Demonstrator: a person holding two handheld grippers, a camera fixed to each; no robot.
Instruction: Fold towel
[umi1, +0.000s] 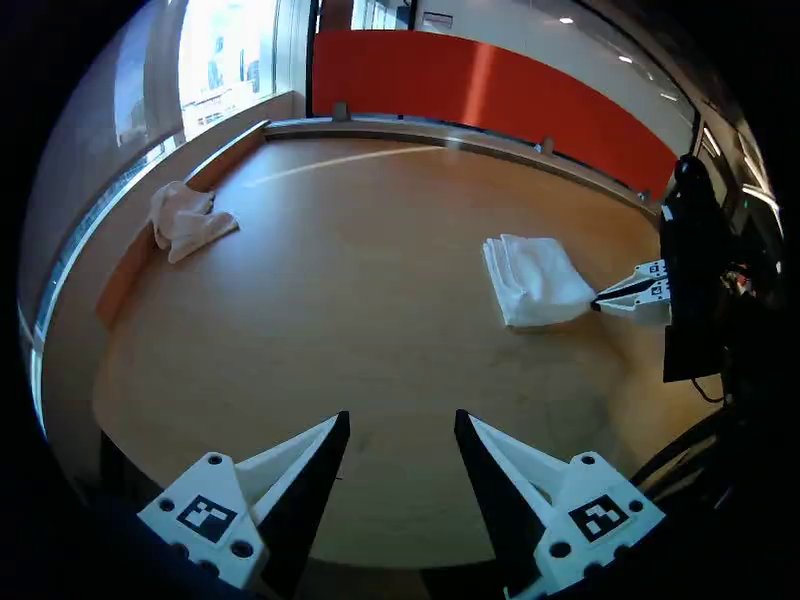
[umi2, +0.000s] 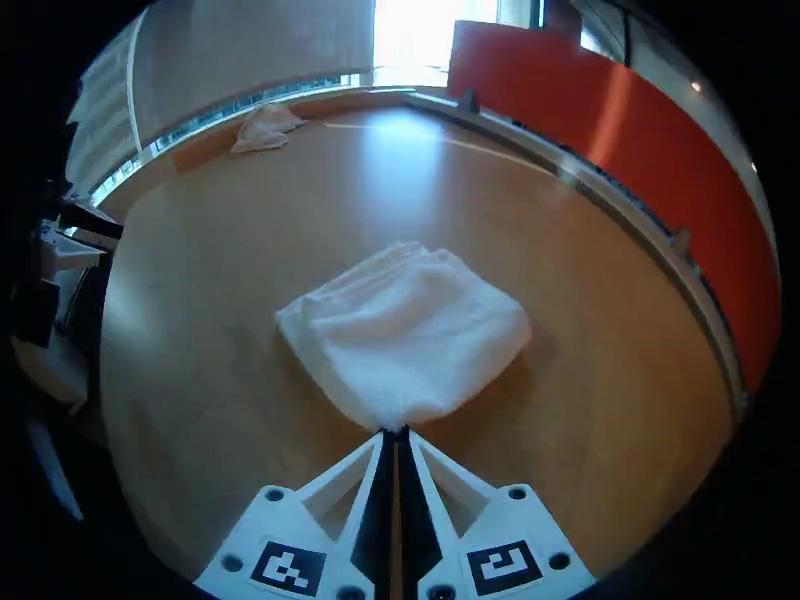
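Presently the folded towel (umi2: 405, 335) lies on the bench (umi2: 200, 300), its near corner pinched in the closed right gripper (umi2: 396, 436). The left gripper (umi1: 400, 415) is held wide open and empty. The corner should be released without dragging the layers.

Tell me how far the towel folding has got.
Done: one folded towel lies in a neat stack on the table. In hand: the right gripper is shut on its near corner; the left gripper hangs open, holding nothing. Left: the crumpled towel by the window.
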